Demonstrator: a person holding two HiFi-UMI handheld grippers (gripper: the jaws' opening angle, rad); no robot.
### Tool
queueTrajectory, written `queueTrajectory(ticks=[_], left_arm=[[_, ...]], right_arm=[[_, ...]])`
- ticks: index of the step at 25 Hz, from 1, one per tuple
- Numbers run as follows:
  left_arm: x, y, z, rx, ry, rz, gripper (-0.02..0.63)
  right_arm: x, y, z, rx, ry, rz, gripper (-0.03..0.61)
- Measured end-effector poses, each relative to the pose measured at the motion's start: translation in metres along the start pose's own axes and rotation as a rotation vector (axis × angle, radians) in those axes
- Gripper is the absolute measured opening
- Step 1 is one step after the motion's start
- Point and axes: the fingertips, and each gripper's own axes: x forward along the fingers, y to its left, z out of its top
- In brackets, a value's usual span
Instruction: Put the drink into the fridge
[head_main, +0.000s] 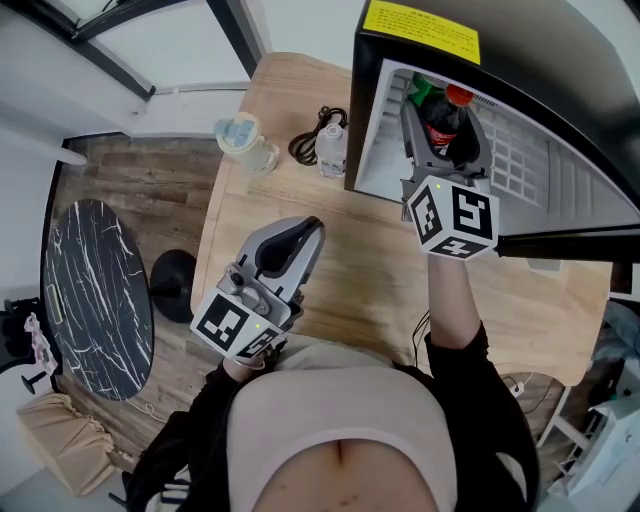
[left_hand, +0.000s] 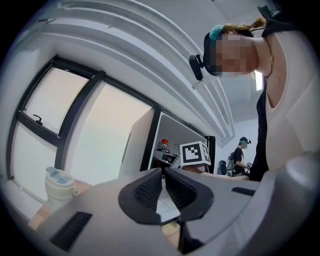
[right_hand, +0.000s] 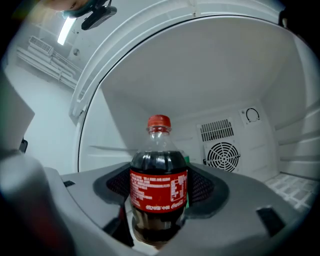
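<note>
A cola bottle (head_main: 446, 116) with a red cap and red label sits between the jaws of my right gripper (head_main: 443, 135), which is shut on it, inside the open black mini fridge (head_main: 420, 35). In the right gripper view the bottle (right_hand: 158, 182) stands upright in the gripper (right_hand: 158, 195) against the fridge's white inner wall (right_hand: 200, 85). Whether its base rests on a shelf is hidden. Something green (head_main: 421, 90) is behind it. My left gripper (head_main: 300, 236) hovers over the wooden table (head_main: 340, 300) near the person's body, shut and empty (left_hand: 163, 187).
At the table's far end stand a white lidded cup (head_main: 245, 140), a small clear water bottle (head_main: 332, 150) and a coiled black cable (head_main: 313, 132). A round black marble table (head_main: 95, 300) is at the left. A fan vent (right_hand: 223, 156) marks the fridge's back wall.
</note>
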Motion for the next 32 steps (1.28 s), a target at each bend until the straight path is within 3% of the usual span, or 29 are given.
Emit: queueTrajectory(ticks=[9, 19, 27, 32], left_arm=[[-0.001, 0.002, -0.002, -0.008, 0.000, 0.002, 0.026], [0.000, -0.004, -0.006, -0.015, 0.001, -0.009, 0.026], [-0.005, -0.003, -0.004, -0.022, -0.001, 0.001, 0.028], [-0.005, -0.004, -0.003, -0.017, -0.005, 0.003, 0.027]], right_arm=[[0.002, 0.005, -0.001, -0.088, -0.039, -0.029, 0.322], [0.000, 0.014, -0.009, -0.131, 0.000, -0.006, 0.324], [-0.003, 0.014, -0.009, -0.136, 0.011, -0.017, 0.324], [-0.005, 0.003, -0.002, -0.056, 0.023, -0.011, 0.325]])
